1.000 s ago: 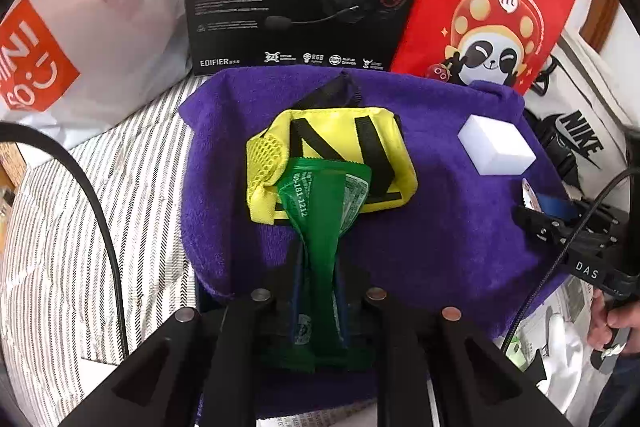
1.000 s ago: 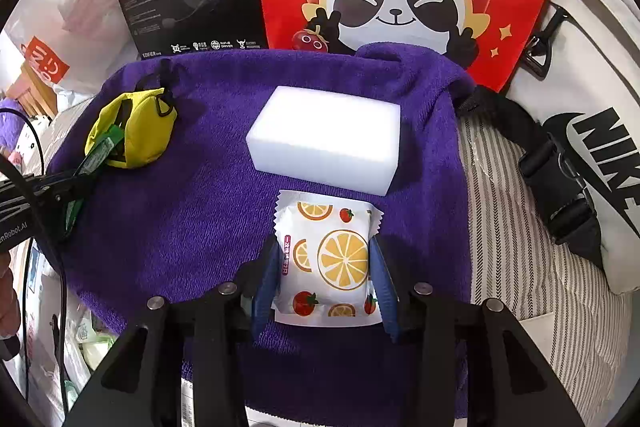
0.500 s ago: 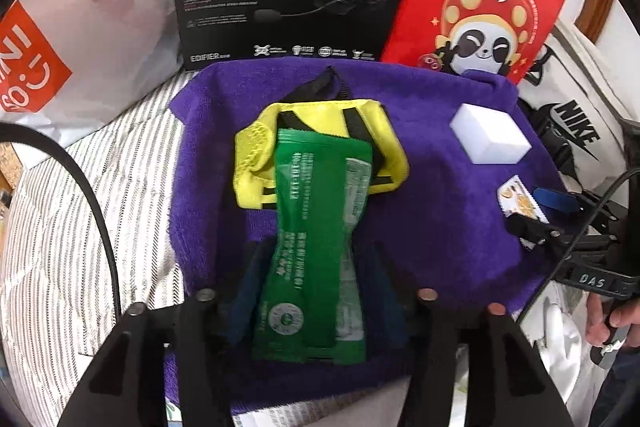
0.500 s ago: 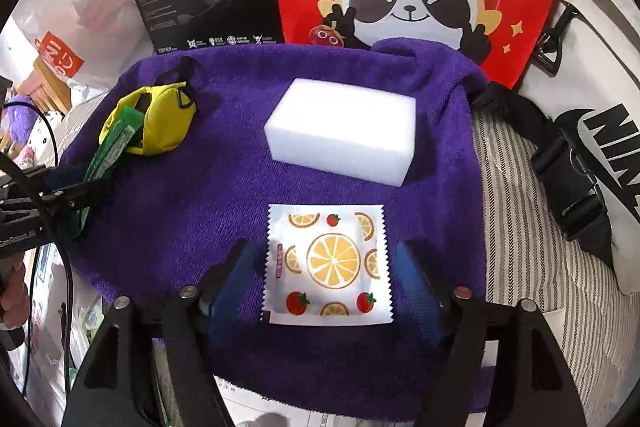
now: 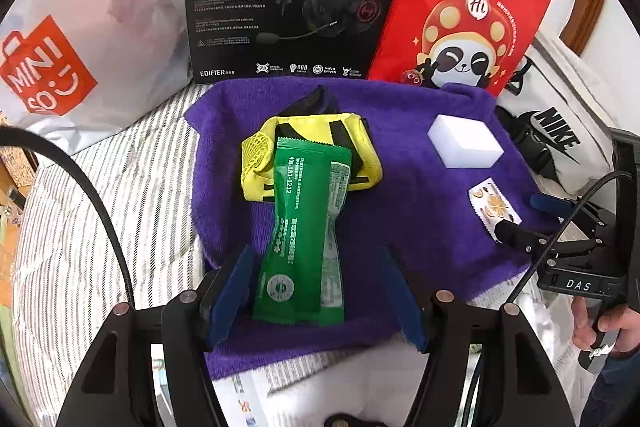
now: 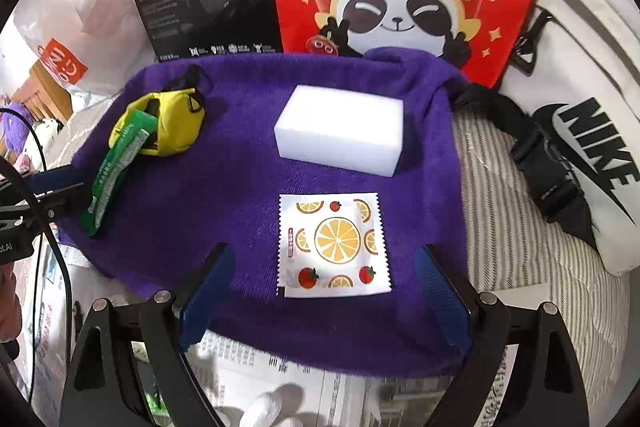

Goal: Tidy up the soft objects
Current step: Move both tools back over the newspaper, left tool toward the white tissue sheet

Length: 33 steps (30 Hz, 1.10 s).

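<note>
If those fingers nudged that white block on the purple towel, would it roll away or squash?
The white block looks like a foam sponge, so it probably squashes a little and weighs little. Its flat faces and square edges suggest it would slide or tip, not roll. The fuzzy purple towel beneath would likely drag on it.

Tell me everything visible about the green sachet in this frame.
The green sachet is a long, glossy foil-like packet with white print, crimped ends and a pinched, creased waist. It lies flat on the purple towel, its far end resting on the yellow pouch. Its near end sits between the pads of the left gripper, whose jaws have just been opening and stand clear of it, touching neither side.
</note>
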Available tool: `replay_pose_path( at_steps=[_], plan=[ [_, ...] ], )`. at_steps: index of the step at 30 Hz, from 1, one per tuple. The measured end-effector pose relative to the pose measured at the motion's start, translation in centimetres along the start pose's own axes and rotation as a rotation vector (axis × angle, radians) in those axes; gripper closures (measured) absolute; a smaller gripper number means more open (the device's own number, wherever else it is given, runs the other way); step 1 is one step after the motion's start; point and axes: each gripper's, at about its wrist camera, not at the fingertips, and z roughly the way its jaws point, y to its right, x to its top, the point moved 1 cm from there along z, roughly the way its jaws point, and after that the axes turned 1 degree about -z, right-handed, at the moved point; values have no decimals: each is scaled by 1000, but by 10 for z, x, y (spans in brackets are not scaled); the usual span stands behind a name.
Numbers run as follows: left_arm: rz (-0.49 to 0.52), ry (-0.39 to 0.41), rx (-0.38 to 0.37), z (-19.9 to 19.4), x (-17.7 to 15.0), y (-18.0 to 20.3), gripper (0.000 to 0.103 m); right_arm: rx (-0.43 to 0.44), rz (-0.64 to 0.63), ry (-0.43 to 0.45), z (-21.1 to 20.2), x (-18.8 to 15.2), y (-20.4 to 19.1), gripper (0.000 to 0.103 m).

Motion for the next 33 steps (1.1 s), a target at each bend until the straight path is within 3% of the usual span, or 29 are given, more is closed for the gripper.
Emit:
replay_pose_path(
  at_steps=[8, 17, 22, 26, 29, 33],
  plan=[
    [23, 17, -5, -28, -14, 3, 38, -20, 34, 38, -37, -15, 5, 12],
    [32, -5, -52, -43, -54, 12, 38, -14, 85, 54, -74, -58, 5, 12],
    [76, -32, -94, -38, -74, 32, 38, -25, 109, 47, -91, -89, 9, 12],
    [134, -68, -80, -22, -84, 47, 38, -29, 131, 32, -100, -111, 14, 12],
    [161, -97, -135, -13, -93, 55, 38, -32, 138, 18, -105, -125, 15, 12],
    [176, -62, -126, -10, -98, 59, 38, -29, 156, 8, -105, -138, 17, 12]
  ],
)
